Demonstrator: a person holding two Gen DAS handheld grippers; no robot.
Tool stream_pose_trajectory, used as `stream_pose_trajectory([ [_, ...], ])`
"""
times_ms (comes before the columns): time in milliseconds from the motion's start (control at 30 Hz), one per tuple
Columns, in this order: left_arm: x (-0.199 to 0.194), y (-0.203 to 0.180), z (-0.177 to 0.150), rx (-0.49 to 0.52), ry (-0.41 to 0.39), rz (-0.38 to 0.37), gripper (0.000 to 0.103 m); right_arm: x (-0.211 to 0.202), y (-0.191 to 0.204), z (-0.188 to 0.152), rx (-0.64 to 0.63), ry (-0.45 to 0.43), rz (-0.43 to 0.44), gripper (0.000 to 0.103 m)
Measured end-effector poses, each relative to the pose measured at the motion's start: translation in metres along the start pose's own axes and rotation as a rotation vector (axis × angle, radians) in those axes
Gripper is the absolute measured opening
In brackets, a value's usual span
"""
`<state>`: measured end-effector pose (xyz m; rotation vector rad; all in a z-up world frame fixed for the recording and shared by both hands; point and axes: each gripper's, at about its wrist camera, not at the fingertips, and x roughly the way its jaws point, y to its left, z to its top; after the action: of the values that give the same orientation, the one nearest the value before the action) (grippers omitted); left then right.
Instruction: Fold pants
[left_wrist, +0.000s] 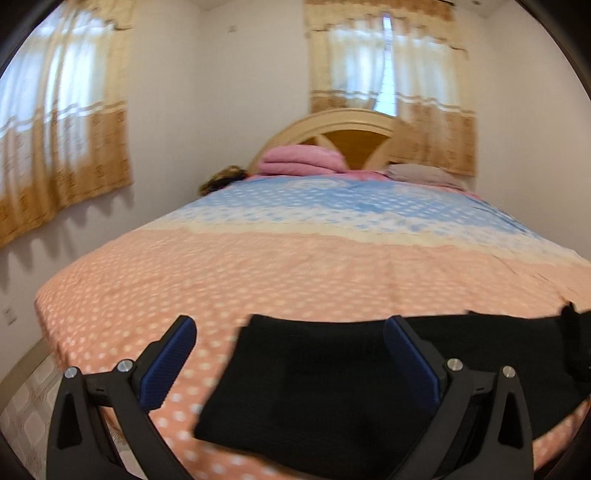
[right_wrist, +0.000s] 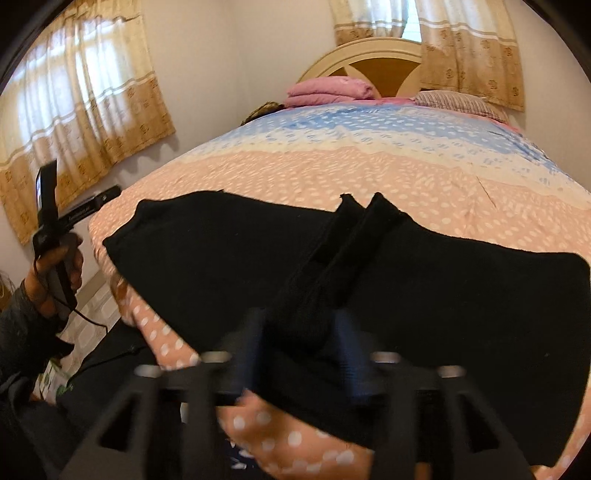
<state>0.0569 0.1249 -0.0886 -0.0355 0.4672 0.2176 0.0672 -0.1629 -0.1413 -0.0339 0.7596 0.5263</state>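
Observation:
Black pants (left_wrist: 314, 384) lie spread across the near edge of the bed, also seen in the right wrist view (right_wrist: 221, 258). My left gripper (left_wrist: 291, 332) is open and empty, hovering over the pants' left end; its right finger is over the cloth, its left finger over the bedspread. My right gripper (right_wrist: 299, 332) is shut on a bunched ridge of the pants (right_wrist: 351, 229) that rises between its blue pads. The left gripper's handle (right_wrist: 55, 229) shows at the left of the right wrist view, held in a hand.
The bed has a peach and blue dotted bedspread (left_wrist: 295, 258). A folded pink blanket (left_wrist: 301, 158) and a pillow (left_wrist: 424, 173) lie at the headboard (left_wrist: 347, 125). Curtained windows (left_wrist: 62, 122) stand on the left and back walls. Floor tiles (left_wrist: 26, 406) show left of the bed.

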Motion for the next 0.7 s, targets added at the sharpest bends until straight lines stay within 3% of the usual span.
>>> stream_pose_trajectory([
  [100, -0.007, -0.026, 0.000, 0.030, 0.025, -0.112, 0.103, -0.025, -0.010, 0.007, -0.003, -0.046, -0.009, 0.062],
  [233, -0.007, -0.072, 0.003, 0.065, 0.073, -0.264, 0.103, -0.048, -0.050, 0.010, 0.125, -0.082, -0.010, 0.062],
  [300, -0.002, -0.100, 0.004, 0.072, 0.114, -0.345, 0.103, -0.062, -0.075, 0.008, 0.169, -0.110, -0.107, 0.062],
  [400, -0.004, -0.137, 0.005, 0.132, 0.130, -0.426, 0.103, -0.073, -0.095, 0.009, 0.199, -0.109, -0.187, 0.062],
  [600, -0.010, -0.212, -0.003, 0.243, 0.202, -0.606, 0.103, -0.070, -0.114, 0.002, 0.290, -0.143, -0.200, 0.064],
  [700, 0.000, -0.243, -0.005, 0.298, 0.241, -0.635, 0.099, -0.060, -0.112, -0.006, 0.297, -0.168, -0.167, 0.064],
])
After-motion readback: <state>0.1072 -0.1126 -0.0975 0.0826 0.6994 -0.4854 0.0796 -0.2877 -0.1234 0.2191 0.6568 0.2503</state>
